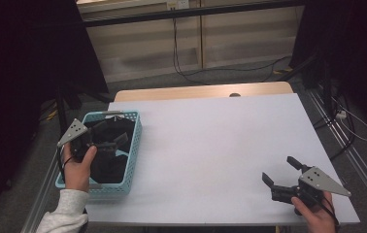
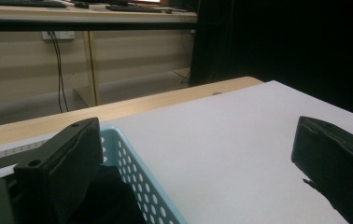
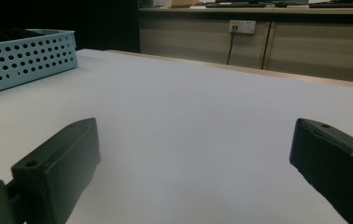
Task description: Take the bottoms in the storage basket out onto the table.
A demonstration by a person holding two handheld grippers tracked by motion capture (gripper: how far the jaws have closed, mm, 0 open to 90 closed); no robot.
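A light blue perforated basket [image 1: 134,145] stands at the left edge of the white tabletop [image 1: 210,145] and holds dark black items [image 1: 108,167] whose shapes I cannot make out. A hand keeps my left gripper [image 1: 108,138] over the basket, open. In the left gripper view [image 2: 195,135] the jaws stand wide apart, with the basket rim [image 2: 137,172] low between them. My right gripper [image 1: 281,171] hovers near the table's front right corner, open, pointing left across the bare surface. From the right gripper view [image 3: 193,135] the basket [image 3: 25,60] sits far off at the left.
A strip of wooden tabletop [image 1: 196,91] with a small hole [image 1: 235,94] runs behind the white surface. Black cables [image 1: 181,68] trail on the floor by a pale cabinet wall. Dark curtains flank both sides.
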